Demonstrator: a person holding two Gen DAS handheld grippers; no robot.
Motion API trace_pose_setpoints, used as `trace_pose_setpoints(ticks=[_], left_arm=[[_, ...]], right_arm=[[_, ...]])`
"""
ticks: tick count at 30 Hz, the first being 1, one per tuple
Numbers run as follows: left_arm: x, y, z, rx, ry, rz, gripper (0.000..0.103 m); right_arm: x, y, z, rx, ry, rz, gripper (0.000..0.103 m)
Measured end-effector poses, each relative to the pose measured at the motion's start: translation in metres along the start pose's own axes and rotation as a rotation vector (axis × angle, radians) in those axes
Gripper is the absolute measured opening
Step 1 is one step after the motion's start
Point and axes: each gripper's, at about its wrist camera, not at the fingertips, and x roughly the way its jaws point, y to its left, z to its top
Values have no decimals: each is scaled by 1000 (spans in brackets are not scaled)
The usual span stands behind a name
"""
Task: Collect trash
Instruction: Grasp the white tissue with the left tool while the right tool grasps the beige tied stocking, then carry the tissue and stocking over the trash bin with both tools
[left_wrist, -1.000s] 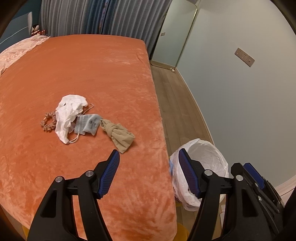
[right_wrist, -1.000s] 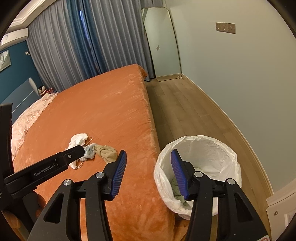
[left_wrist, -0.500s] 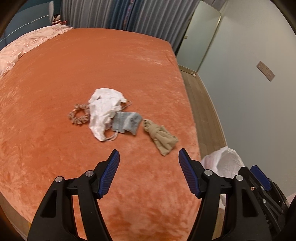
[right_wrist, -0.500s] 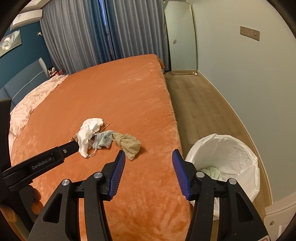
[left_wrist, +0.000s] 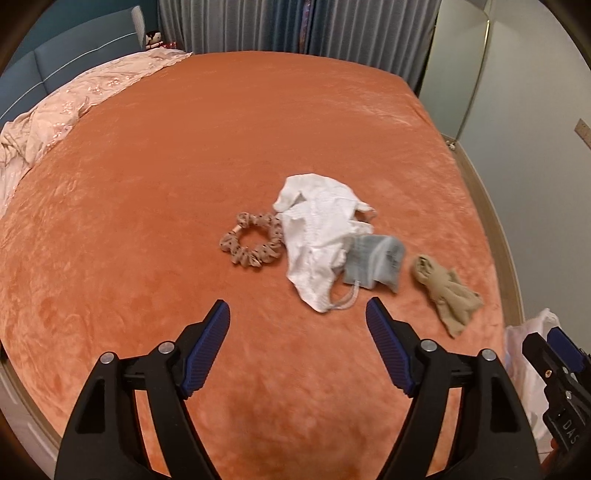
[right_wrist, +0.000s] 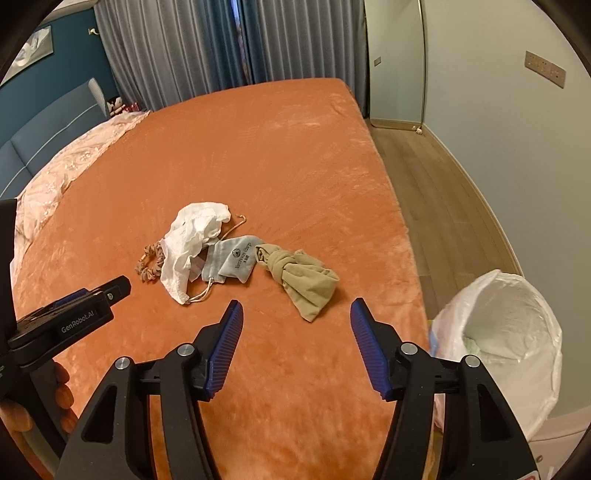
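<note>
On the left the left gripper (left_wrist: 297, 325) hangs spread and empty above the bed (left_wrist: 147, 184), the scrunchie (left_wrist: 253, 240), white wrapper (left_wrist: 317, 236), grey pouch (left_wrist: 373, 264) and tan stocking (left_wrist: 447, 291) all lying uncollected in a cluster ahead. Further right, the right gripper (right_wrist: 295, 325) is released too, holding nothing. At the bedside the lined trash bin (right_wrist: 517, 332) has something pale in it, so I judge the job only begun.

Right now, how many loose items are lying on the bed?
4, clustered together: a scrunchie farthest left, a white crumpled cloth overlapping it, a grey drawstring pouch against the cloth, and a tan knotted stocking nearest the bin. The cloth may hide more.
</note>
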Motion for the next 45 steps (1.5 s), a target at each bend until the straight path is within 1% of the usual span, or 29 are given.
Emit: trace_pose_setpoints(ticks=[4, 6, 10, 14, 16, 18, 19, 20, 21, 22, 23, 24, 25, 27, 28, 29, 31, 38, 41, 45], left_arm=[[26, 5, 13, -9, 19, 20, 80], [38, 2, 18, 0, 32, 16, 86], [66, -9, 25, 44, 69, 8, 86], [94, -13, 29, 25, 116, -4, 85], [105, -14, 29, 6, 146, -36, 77], [114, -14, 29, -5, 174, -56, 61], [117, -13, 29, -11, 185, -68, 57], [119, -13, 28, -16, 192, -77, 48], [121, -12, 27, -20, 199, -91, 37], [122, -12, 26, -19, 205, -96, 30], [122, -11, 25, -20, 204, -100, 17], [121, -9, 24, -21, 203, -101, 14], [119, -7, 23, -26, 200, -102, 13], [113, -3, 23, -36, 188, -109, 11], [108, -2, 24, -38, 181, -111, 11], [105, -1, 24, -39, 175, -113, 11], [91, 1, 27, -35, 150, -108, 10], [31, -10, 41, 7, 58, -88, 10], [0, -22, 49, 30, 11, -68, 10], [-42, -41, 58, 62, -48, -62, 10]], right_arm=[[34, 4, 9, -9, 31, -11, 63], [46, 2, 13, -5, 42, -11, 63], [80, -4, 22, 15, 74, -12, 63], [109, -7, 27, 21, 114, -26, 63], [121, -6, 28, 22, 133, -26, 63], [132, -5, 28, 13, 150, -24, 63], [135, -5, 27, 9, 157, -26, 63], [139, -4, 27, 5, 165, -26, 63], [143, -3, 26, 2, 172, -26, 63], [145, -3, 24, 3, 175, -27, 62], [147, -2, 23, 7, 179, -28, 59], [148, -2, 23, 10, 181, -29, 51], [149, -2, 21, 14, 186, -24, 48], [149, 0, 20, 13, 191, -10, 35], [148, 2, 20, 4, 192, -12, 32], [145, 4, 21, -9, 193, -13, 23], [137, 9, 22, -31, 182, -12, 13], [84, 20, 40, -56, 95, 39, 11], [50, 22, 53, -60, 37, 61, 11], [7, 18, 69, -55, -35, 74, 11]])
